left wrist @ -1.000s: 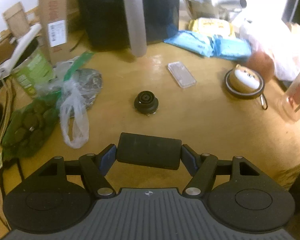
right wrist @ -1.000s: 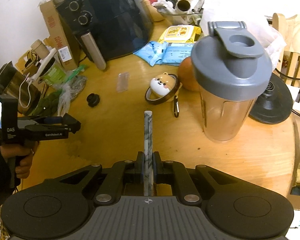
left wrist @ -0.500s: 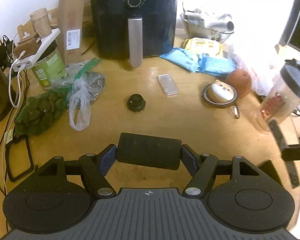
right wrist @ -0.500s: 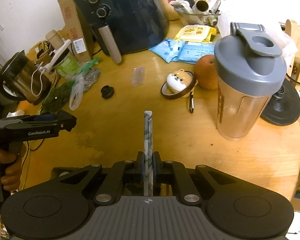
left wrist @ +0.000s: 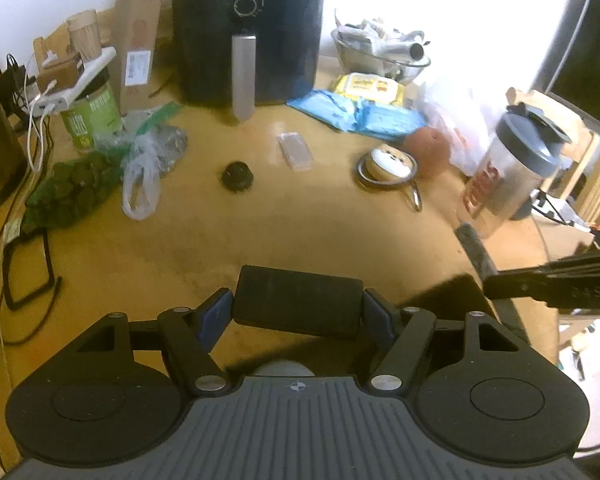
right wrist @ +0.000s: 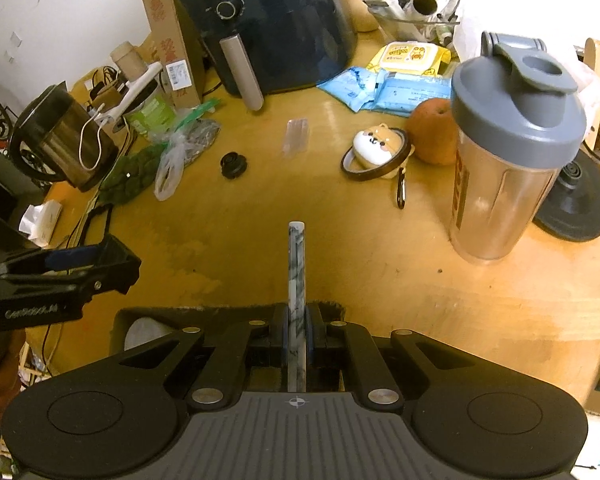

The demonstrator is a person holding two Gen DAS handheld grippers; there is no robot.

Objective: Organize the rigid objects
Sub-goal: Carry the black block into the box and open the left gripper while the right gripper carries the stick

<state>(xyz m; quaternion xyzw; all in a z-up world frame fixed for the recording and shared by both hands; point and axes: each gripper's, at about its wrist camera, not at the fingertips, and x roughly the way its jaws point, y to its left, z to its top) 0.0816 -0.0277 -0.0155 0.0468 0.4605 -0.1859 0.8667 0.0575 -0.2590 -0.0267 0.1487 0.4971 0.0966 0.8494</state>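
Stiffness and low weight seemed likely in the dark flat case [left wrist: 298, 306] clamped endwise by the left hand-held gripper [left wrist: 298, 312] over the desk's [left wrist: 300, 216] near edge, while the right hand-held gripper [right wrist: 297, 330] pinched a slim, probably slippery marbled bar [right wrist: 296, 264] at its base.

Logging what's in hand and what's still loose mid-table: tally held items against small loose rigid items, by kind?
Held black block: 1
Held marbled slab: 1
Black cap: 1
Clear case: 1
Dog-face case: 1
Total: 5

Home kitchen table: air fryer [left wrist: 252, 28], kettle [right wrist: 56, 136], orange [right wrist: 434, 132].
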